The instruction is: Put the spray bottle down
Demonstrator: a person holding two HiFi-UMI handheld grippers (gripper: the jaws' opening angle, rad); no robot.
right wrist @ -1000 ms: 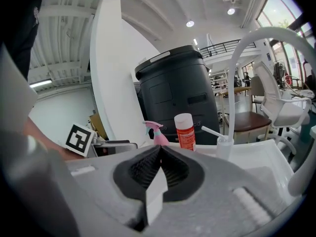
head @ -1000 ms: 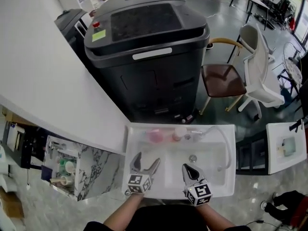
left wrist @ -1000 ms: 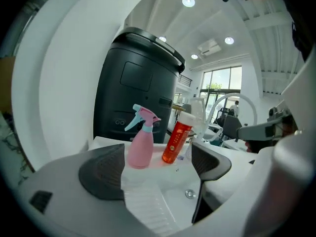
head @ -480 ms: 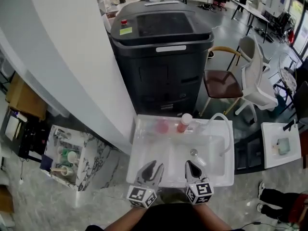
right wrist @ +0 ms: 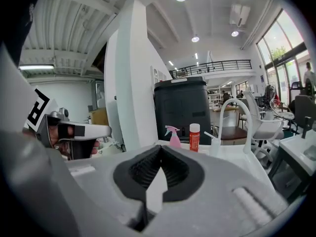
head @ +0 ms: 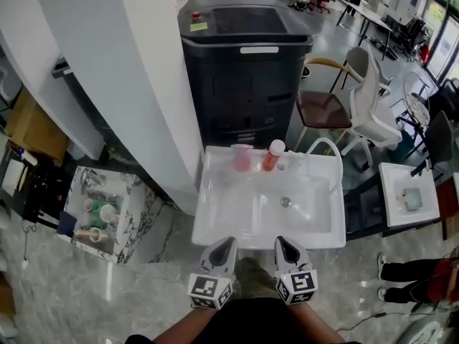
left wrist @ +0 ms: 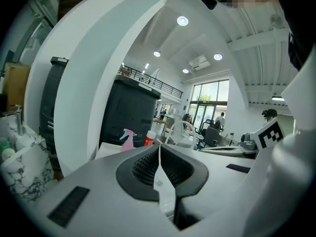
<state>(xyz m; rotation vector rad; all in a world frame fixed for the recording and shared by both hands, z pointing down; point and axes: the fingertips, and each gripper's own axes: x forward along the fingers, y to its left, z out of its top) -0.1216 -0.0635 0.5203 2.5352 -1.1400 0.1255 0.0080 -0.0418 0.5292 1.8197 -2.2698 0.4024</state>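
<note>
The pink spray bottle [head: 242,158] stands upright on the back ledge of the white sink [head: 215,228], beside a red bottle with a white cap [head: 272,155]. Both grippers are drawn back in front of the sink's near edge, well away from the bottles. My left gripper [head: 225,241] is shut with nothing between its jaws, and my right gripper [head: 282,240] is likewise shut and empty. The left gripper view looks over the closed left gripper [left wrist: 159,147] to the spray bottle [left wrist: 128,138] far ahead. In the right gripper view the spray bottle [right wrist: 174,136] and red bottle [right wrist: 194,137] stand beyond the closed right gripper [right wrist: 161,148].
A curved white faucet [head: 326,150] rises at the sink's back right. Behind the sink stands a big black machine [head: 244,63]; a white column [head: 143,84] is to its left. A marbled shelf with cups [head: 107,221] is at left, chairs [head: 330,110] and a small white table [head: 409,196] at right.
Both grippers have pulled back out of the sink basin toward the person. The left gripper's jaws, wide open a second ago, have closed. The spray bottle stays on the ledge.
</note>
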